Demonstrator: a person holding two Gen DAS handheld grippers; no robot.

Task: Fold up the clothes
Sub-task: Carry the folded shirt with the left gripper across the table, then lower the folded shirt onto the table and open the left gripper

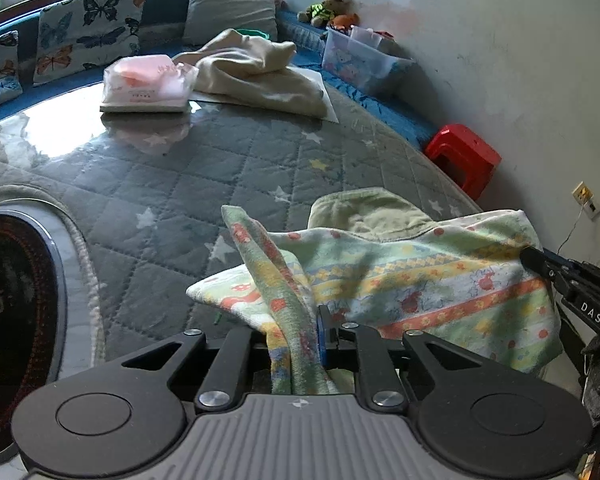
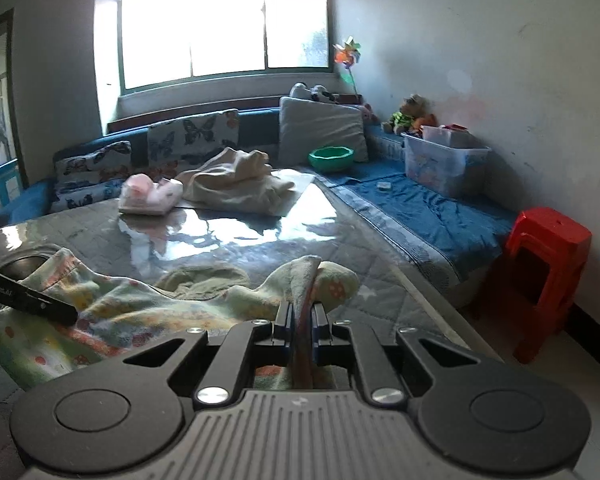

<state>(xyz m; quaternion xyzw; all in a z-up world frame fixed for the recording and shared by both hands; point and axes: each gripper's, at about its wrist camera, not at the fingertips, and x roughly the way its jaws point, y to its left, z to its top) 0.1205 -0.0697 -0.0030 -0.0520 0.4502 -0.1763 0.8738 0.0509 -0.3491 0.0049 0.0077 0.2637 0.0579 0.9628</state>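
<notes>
A patterned towel, pale green with orange and yellow bands, lies bunched on the near edge of the quilted grey surface, held at two ends. The left hand-held gripper is clenched on a twisted fold of the towel that runs up between its jaws and stands above them. The right hand-held gripper is clamped tight on another edge of the same towel, which bulges over its fingertips; in the left wrist view it reaches in at the towel's right end. The rest of the towel sags between the two grips, over an olive-green cloth just behind it. Well beyond the towel, at the far side of the surface, lie a cream garment and, beside that, a pink plastic-wrapped packet.
</notes>
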